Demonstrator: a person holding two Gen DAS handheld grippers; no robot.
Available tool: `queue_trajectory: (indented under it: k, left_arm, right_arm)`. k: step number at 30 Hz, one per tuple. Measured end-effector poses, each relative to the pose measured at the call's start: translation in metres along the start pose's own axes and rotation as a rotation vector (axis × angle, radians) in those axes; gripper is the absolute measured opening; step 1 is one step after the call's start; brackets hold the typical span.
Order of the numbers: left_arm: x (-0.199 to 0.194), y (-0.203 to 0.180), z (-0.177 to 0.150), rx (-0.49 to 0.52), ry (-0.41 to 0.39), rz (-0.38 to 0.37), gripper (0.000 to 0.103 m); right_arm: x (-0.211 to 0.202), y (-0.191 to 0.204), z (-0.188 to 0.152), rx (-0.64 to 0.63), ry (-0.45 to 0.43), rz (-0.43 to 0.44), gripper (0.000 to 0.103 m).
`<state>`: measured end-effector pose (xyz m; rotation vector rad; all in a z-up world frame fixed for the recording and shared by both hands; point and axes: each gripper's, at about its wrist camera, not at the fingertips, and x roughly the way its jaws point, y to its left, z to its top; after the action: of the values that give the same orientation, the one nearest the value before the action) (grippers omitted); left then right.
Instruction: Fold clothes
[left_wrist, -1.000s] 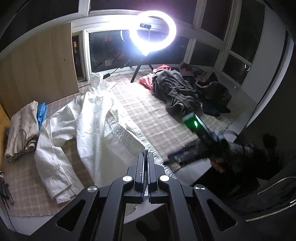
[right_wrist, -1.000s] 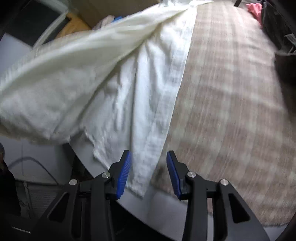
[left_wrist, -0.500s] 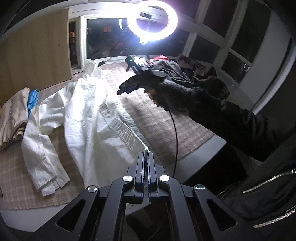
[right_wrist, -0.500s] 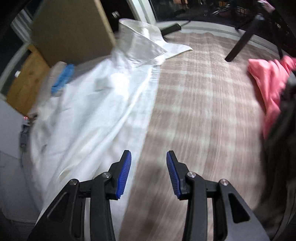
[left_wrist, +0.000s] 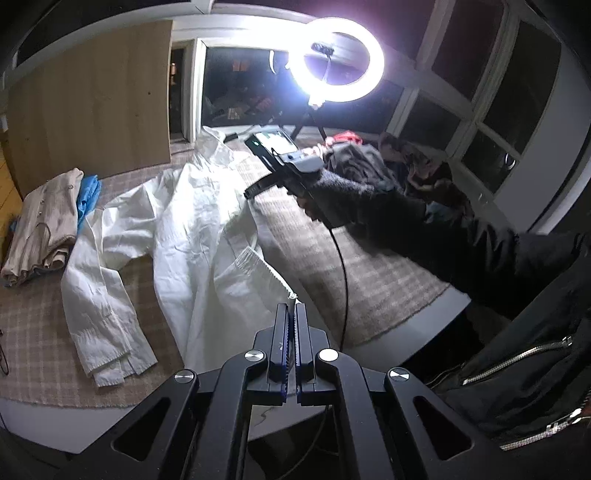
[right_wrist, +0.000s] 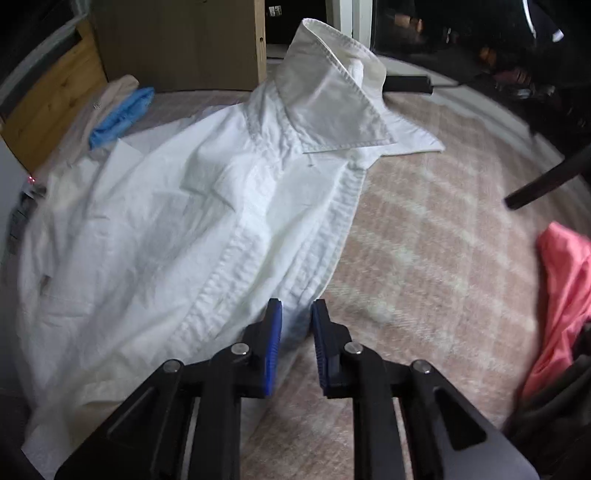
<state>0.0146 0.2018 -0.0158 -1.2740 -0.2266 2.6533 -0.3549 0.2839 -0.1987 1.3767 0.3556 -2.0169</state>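
Observation:
A white shirt (left_wrist: 192, 229) lies spread on a checked mat (left_wrist: 369, 273), collar at the far end and one sleeve out to the left. My left gripper (left_wrist: 291, 314) is shut on the shirt's hem corner at the mat's near edge; a bit of white cloth shows at its tips. In the right wrist view the shirt (right_wrist: 221, 221) fills the left half, collar (right_wrist: 332, 107) standing up. My right gripper (right_wrist: 296, 317) is open over the button band's right edge, cloth between its blue pads (right_wrist: 275, 332). The left wrist view shows that gripper (left_wrist: 280, 162) held by a dark-sleeved hand (left_wrist: 343, 192).
Folded beige clothes (left_wrist: 40, 229) and a blue garment (left_wrist: 86, 195) lie at the left. A dark clothes pile (left_wrist: 362, 166) and a pink garment (right_wrist: 565, 266) sit on the right. A ring light (left_wrist: 334, 61) on a tripod stands at the back. A cable (left_wrist: 345, 280) hangs from the right gripper.
The right gripper has swung from the near hem up to the shirt's upper front edge, and its jaws have narrowed. The left gripper has stayed shut on the hem.

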Motion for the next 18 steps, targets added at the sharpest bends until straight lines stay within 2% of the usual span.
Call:
queue_trajectory:
  k: [1,2,9,11,15,18]
  left_arm:
    - [-0.002,0.001,0.001,-0.004,-0.007,0.003,0.002]
    - [-0.005,0.002,0.003,-0.009,-0.015,0.005,0.002]
    - [-0.016,0.005,0.01,-0.022,-0.047,0.042,0.002]
    - [-0.017,0.004,0.011,-0.022,-0.05,0.053,0.002]
    - [-0.021,0.004,0.011,-0.017,-0.057,0.065,0.002]
    - [-0.022,0.005,0.011,-0.017,-0.057,0.069,0.002]
  right_arm:
    - [-0.001,-0.005,0.0,0.019,0.001,0.016,0.008]
    - [-0.001,-0.01,-0.002,0.039,0.005,0.035,0.006]
    - [-0.004,-0.032,-0.011,0.127,0.011,0.162,0.002]
    - [-0.009,-0.034,-0.011,0.123,-0.003,0.156,0.001]
    - [-0.034,-0.056,-0.012,0.163,-0.102,0.068,0.001]
    - [-0.032,-0.066,-0.014,0.217,-0.078,0.111,0.002]
